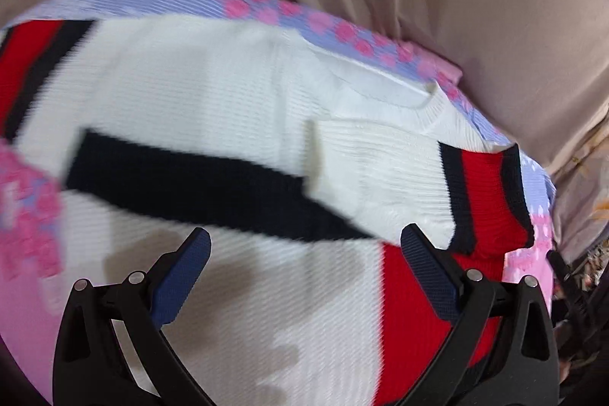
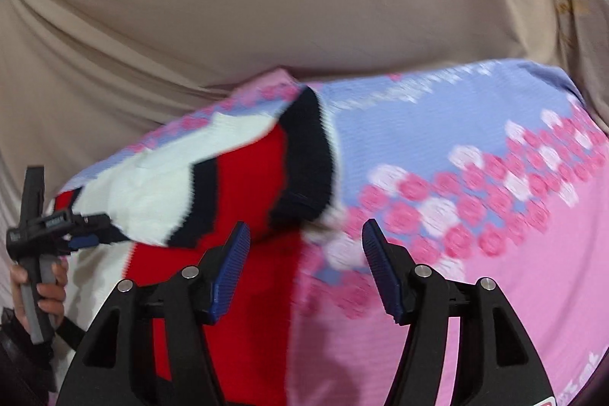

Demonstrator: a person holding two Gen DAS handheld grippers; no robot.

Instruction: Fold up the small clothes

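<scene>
Your left gripper (image 1: 304, 246) and right gripper (image 2: 306, 238) both hang spread, pinching nothing, over a ribbed knit sweater (image 1: 213, 94) on a flowered mat (image 2: 475, 147).

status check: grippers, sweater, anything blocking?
Left hand-held gripper open, empty, over the sweater. Right hand-held gripper open, empty, at the sweater's edge. Sleeve folded across the body. Nothing blocking on the floral mat.

Your left hand-held gripper (image 1: 304, 246) has its jaws spread wide, with nothing between the blue pads (image 1: 182, 280). Your right hand-held gripper (image 2: 306, 238) is also parted and empty. At the far left of the right wrist view, your left hand (image 2: 38, 292) wraps the grey handle.
</scene>
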